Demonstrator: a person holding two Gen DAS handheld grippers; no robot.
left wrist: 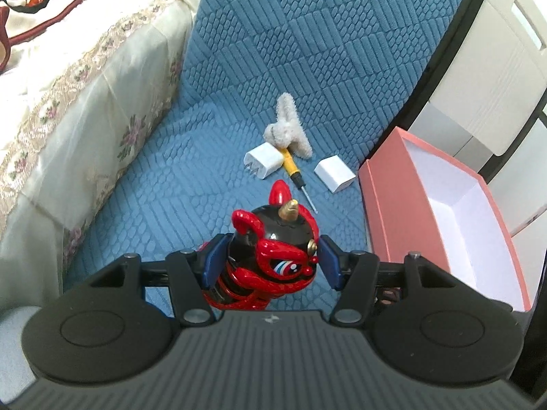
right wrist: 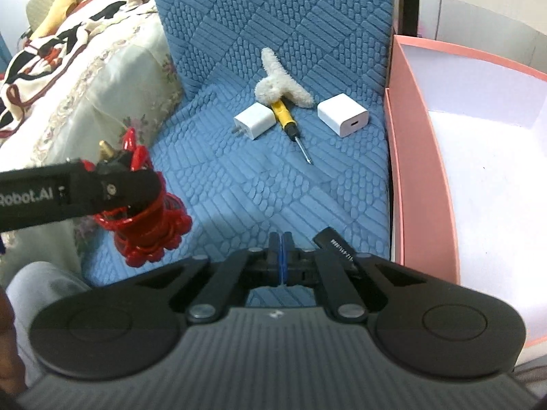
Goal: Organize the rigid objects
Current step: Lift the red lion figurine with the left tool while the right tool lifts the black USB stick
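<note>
My left gripper (left wrist: 273, 260) is shut on a red and black lion-dance figurine (left wrist: 273, 239) with a gold horn, held above the blue seat. The right wrist view shows that gripper (right wrist: 130, 184) and the figurine (right wrist: 150, 232) at the left. My right gripper (right wrist: 281, 242) is shut, its blue pads together with nothing between them. Farther back on the seat lie a white pronged charger (right wrist: 254, 121), a yellow-handled screwdriver (right wrist: 285, 116) and a second white charger (right wrist: 343, 114). An open pink box (right wrist: 420, 171) with a white, empty inside stands at the right.
A fluffy beige soft item (right wrist: 277, 82) lies over the screwdriver's handle end. The blue quilted cover (left wrist: 307, 51) runs up the backrest. A floral lace throw (left wrist: 85, 102) drapes the left side. A white cabinet (left wrist: 495, 68) stands behind the pink box (left wrist: 393, 212).
</note>
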